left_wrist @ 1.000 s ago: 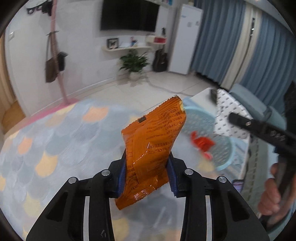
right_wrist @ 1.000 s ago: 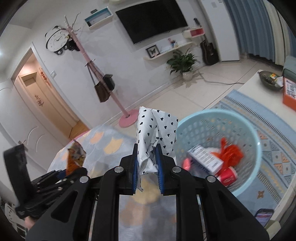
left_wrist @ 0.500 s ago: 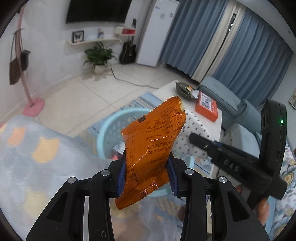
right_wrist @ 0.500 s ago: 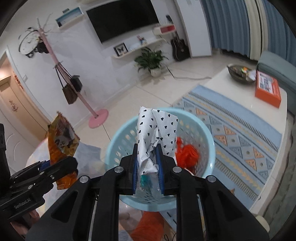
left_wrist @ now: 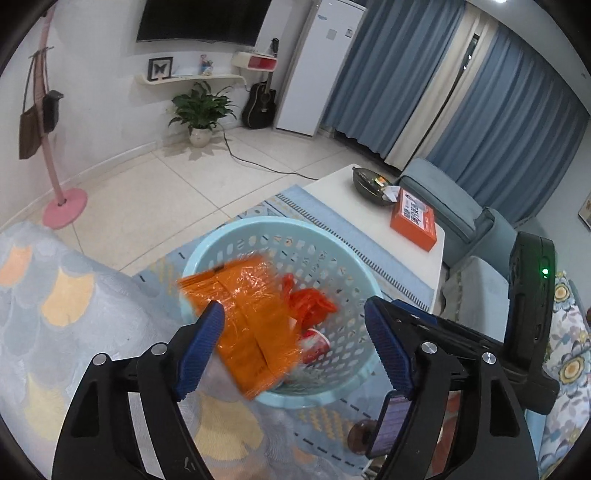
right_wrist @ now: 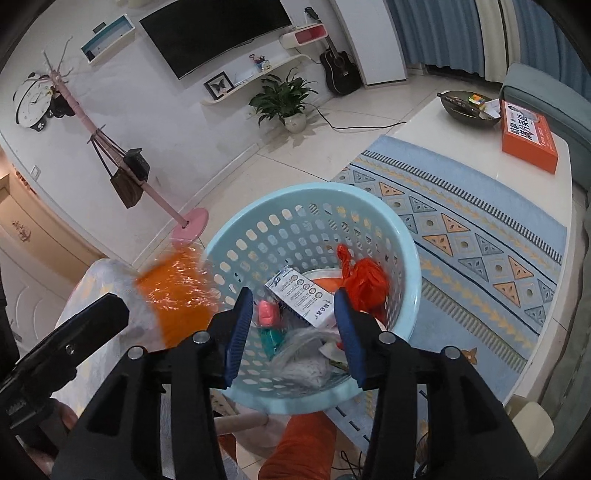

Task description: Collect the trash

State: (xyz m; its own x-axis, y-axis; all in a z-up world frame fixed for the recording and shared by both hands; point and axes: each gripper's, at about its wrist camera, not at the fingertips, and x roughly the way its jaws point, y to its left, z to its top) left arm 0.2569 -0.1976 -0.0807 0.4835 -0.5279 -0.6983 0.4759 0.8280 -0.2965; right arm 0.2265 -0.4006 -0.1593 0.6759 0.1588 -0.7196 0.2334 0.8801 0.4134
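Both wrist cameras sit close above the basket, tilted steeply down along their own fingers. The left view looks from beside the bed toward the curtains, the right view toward the TV wall. Both share the basket, rug, table and plant.

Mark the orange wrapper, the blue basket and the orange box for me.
orange wrapper (left_wrist: 251, 325): left wrist view, middle of the blurred packet.
blue basket (right_wrist: 402, 236): right wrist view, far right rim.
orange box (right_wrist: 528, 133): right wrist view, printed top face.
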